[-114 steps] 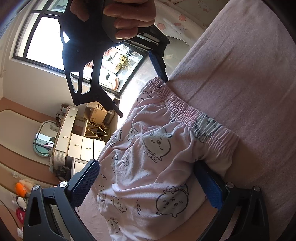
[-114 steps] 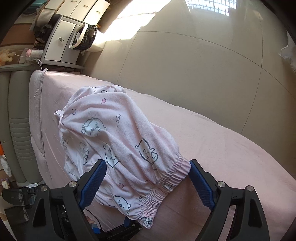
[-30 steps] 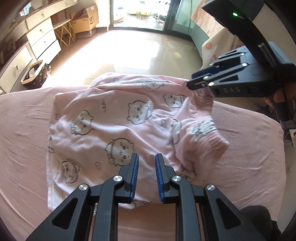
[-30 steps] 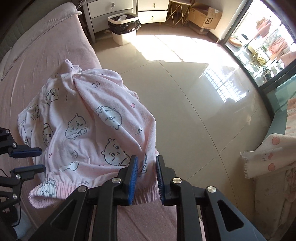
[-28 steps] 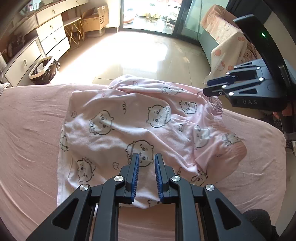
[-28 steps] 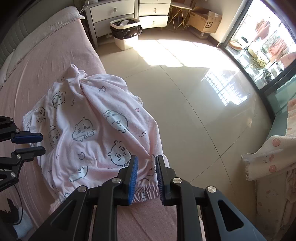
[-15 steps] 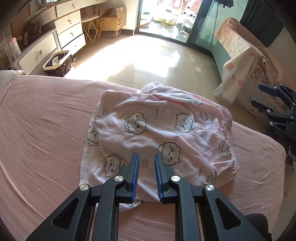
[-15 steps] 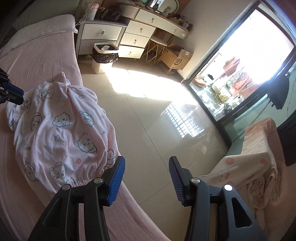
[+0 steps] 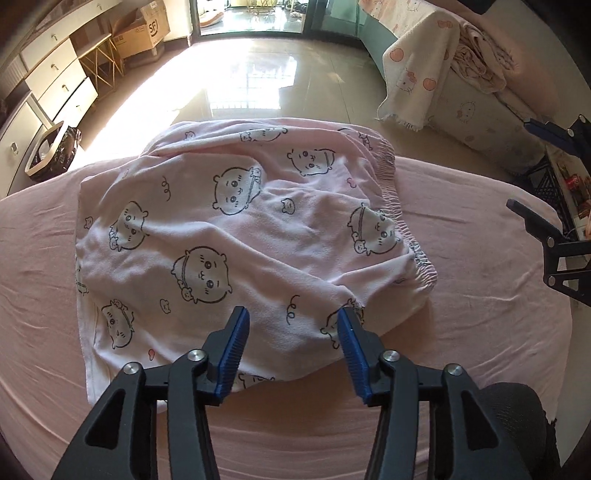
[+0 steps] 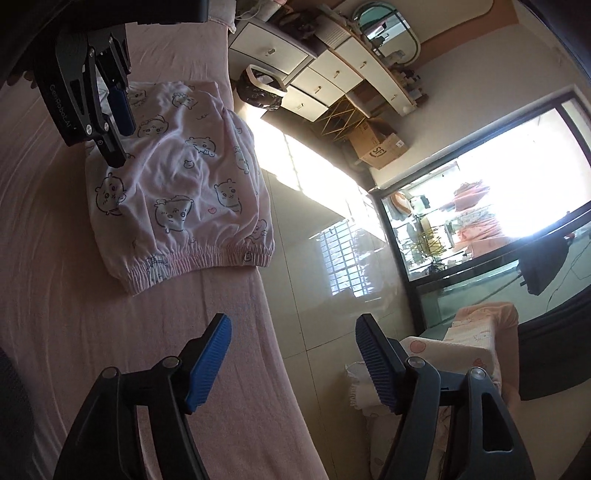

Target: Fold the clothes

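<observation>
Pink shorts (image 9: 258, 229) printed with cartoon animals lie folded on the pink bed sheet (image 9: 480, 314), the elastic waistband (image 9: 391, 192) to the right. My left gripper (image 9: 292, 317) hovers over the near edge of the shorts. Its jaws are opening and the cloth lies loose below them, not pinched. In the right wrist view the shorts (image 10: 177, 184) are at upper left with the left gripper (image 10: 120, 136) above them. My right gripper (image 10: 293, 325) is off the shorts, over the bed's edge, its jaws opening with nothing between them. It also shows as the right gripper (image 9: 532, 166) at the right edge.
The bed's edge (image 10: 273, 332) drops to a shiny tiled floor (image 9: 251, 85). A bin (image 9: 51, 155), white drawers (image 9: 59, 81) and a cardboard box (image 9: 140, 29) stand beyond. A towel-draped bench (image 9: 443, 74) and a black crate (image 9: 550, 184) are at the right.
Both grippers were shut on the shorts; both have let go and opened. The right gripper has drawn away to the side and turned. The shorts now lie flat and folded.
</observation>
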A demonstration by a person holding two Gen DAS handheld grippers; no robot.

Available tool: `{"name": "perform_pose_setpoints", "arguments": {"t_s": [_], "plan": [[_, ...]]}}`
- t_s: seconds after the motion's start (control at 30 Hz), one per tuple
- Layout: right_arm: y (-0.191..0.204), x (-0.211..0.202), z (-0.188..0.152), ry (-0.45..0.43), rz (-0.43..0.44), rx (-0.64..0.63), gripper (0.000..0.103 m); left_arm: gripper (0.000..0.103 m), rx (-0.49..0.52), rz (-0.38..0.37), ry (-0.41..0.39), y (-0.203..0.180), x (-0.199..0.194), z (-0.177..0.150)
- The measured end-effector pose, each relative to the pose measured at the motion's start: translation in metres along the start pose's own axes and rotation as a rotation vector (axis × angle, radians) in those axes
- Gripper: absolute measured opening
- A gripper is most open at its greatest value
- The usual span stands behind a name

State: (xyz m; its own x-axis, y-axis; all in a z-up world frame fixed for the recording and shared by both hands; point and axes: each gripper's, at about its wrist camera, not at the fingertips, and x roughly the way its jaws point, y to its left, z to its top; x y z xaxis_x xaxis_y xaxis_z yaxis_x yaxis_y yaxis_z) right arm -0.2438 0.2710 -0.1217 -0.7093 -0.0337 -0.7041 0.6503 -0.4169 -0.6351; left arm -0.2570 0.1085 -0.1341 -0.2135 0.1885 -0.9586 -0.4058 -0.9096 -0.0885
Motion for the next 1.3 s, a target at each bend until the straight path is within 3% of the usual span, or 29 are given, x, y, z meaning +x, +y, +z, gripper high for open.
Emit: {"name": "perform_pose_setpoints", "arguments": {"t_s": [0.07, 0.17, 0.33, 0.47, 0.6, 0.7, 0.8, 0.87, 0.93, 0.97, 1.0, 1.17, 1.3], "plan": [[0.005, -0.001, -0.005, 0.006, 0.004, 0.003, 0.070, 0.095, 0.069, 0.040, -0.015, -0.020, 0.002, -0.002], [0.012, -0.004, -0.014, 0.018, 0.014, 0.010, 0.070, 0.095, 0.160, 0.103, -0.046, -0.047, 0.008, -0.005], [0.014, -0.010, -0.031, 0.026, -0.006, 0.016, 0.070, 0.095, 0.351, 0.309, -0.082, -0.090, 0.025, -0.015], [0.013, -0.011, -0.044, 0.030, 0.007, 0.031, 0.070, 0.095, 0.451, 0.300, -0.082, -0.119, 0.033, -0.027], [0.012, -0.007, -0.051, 0.036, 0.011, 0.059, 0.070, 0.095, 0.531, 0.367, -0.068, -0.141, 0.053, -0.036], [0.012, -0.004, -0.052, 0.032, 0.018, 0.069, 0.070, 0.096, 0.551, 0.404, -0.128, -0.145, 0.052, -0.036], [0.013, 0.000, -0.050, 0.019, 0.012, 0.065, 0.070, 0.095, 0.524, 0.548, -0.208, -0.137, 0.048, -0.029], [0.013, 0.003, -0.047, 0.006, 0.017, 0.060, 0.070, 0.093, 0.507, 0.583, -0.214, -0.123, 0.047, -0.019], [0.013, 0.005, -0.043, -0.008, 0.023, 0.052, 0.070, 0.078, 0.476, 0.569, -0.214, -0.108, 0.045, -0.012], [0.013, 0.006, -0.041, -0.015, 0.021, 0.043, 0.070, 0.053, 0.453, 0.554, -0.220, -0.101, 0.042, -0.010], [0.014, 0.007, -0.039, -0.023, 0.019, 0.034, 0.070, 0.035, 0.429, 0.539, -0.227, -0.094, 0.039, -0.008], [0.020, 0.016, -0.025, -0.062, 0.021, -0.002, 0.070, 0.030, 0.351, 0.488, -0.268, -0.074, 0.022, -0.003], [0.028, 0.027, -0.012, -0.094, 0.020, -0.042, 0.070, 0.030, 0.291, 0.406, -0.270, -0.055, 0.015, 0.006]]}}
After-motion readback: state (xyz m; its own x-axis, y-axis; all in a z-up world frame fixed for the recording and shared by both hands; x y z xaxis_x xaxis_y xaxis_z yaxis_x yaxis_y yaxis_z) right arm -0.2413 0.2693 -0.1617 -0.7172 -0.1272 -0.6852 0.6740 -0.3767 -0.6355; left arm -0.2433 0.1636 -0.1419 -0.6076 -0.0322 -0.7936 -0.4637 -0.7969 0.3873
